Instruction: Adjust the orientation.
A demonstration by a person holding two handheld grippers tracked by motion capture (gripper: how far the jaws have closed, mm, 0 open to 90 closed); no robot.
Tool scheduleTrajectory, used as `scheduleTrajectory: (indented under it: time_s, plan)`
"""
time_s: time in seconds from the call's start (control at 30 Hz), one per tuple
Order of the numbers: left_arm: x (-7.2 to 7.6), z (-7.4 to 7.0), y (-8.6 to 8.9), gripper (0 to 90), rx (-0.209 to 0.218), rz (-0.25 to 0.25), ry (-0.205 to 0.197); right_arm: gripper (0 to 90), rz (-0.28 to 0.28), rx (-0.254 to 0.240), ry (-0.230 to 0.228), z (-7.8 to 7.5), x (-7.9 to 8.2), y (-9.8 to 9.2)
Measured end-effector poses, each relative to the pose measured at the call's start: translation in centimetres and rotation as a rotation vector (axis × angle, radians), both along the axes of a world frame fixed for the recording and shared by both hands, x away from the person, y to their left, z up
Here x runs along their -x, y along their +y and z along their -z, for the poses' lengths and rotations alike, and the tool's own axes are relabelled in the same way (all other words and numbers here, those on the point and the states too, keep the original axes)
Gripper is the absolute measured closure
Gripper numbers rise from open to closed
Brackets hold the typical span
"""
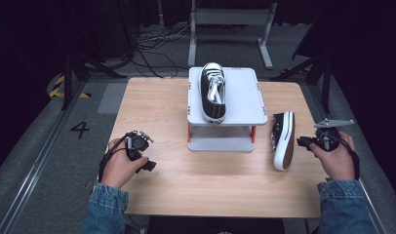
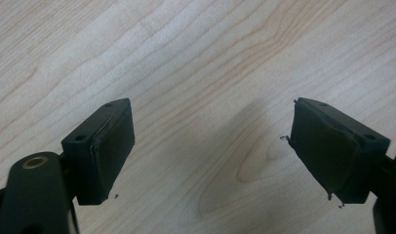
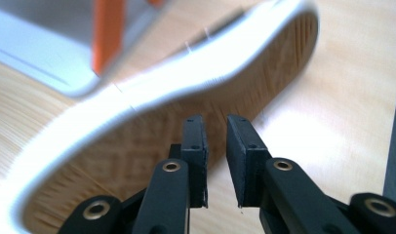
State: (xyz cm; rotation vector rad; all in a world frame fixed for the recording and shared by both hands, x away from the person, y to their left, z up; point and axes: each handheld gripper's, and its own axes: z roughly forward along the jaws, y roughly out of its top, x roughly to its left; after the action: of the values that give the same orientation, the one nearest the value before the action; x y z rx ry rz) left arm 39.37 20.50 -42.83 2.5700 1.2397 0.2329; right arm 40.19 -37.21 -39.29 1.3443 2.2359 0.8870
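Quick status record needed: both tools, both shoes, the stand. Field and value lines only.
left tool: open, nothing between the jaws, over bare table
right tool: narrow gap, nothing gripped, pointing at the fallen shoe's sole
shoe on stand: upright, on the top shelf
fallen shoe: on its side on the table, right of the stand
stand: grey, two shelves, orange posts

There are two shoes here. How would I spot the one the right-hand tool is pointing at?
Start at the grey stand in the middle of the wooden table. To its right, a black sneaker lies tipped on its side on the bare wood, white sole facing the right gripper. Its twin sits upright on the stand.
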Motion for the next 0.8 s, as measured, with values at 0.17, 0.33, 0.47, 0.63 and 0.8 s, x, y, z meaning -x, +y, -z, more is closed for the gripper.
scheduleTrajectory:
  time_s: [0.17, 0.33, 0.47, 0.63, 0.8]
  plan:
    - [1.2, 0.2, 0.9, 17.1, -0.024, 0.007, -0.009, 79.6, -0.099, -0.024, -0.055, -1.6, -0.7, 3.2]
    - [1.5, 0.3, 1.1, 17.1, -0.024, -0.011, 0.001, 81.1, -0.154, -0.003, -0.032, -0.8, -1.7, 5.2]
    - [1.1, 0.3, 0.7, 17.0, -0.021, 0.009, -0.005, 85.0, -0.119, -0.007, -0.005, 0.1, -1.7, 4.3]
    - [0.2, 0.2, -0.1, 17.1, -0.006, 0.038, -0.007, 86.2, -0.068, -0.039, -0.027, -0.3, -0.6, 2.2]
    - [-0.8, 0.0, -0.8, 17.0, 0.006, 0.047, -0.006, 88.5, 0.014, -0.05, -0.041, -0.6, 1.0, -0.7]
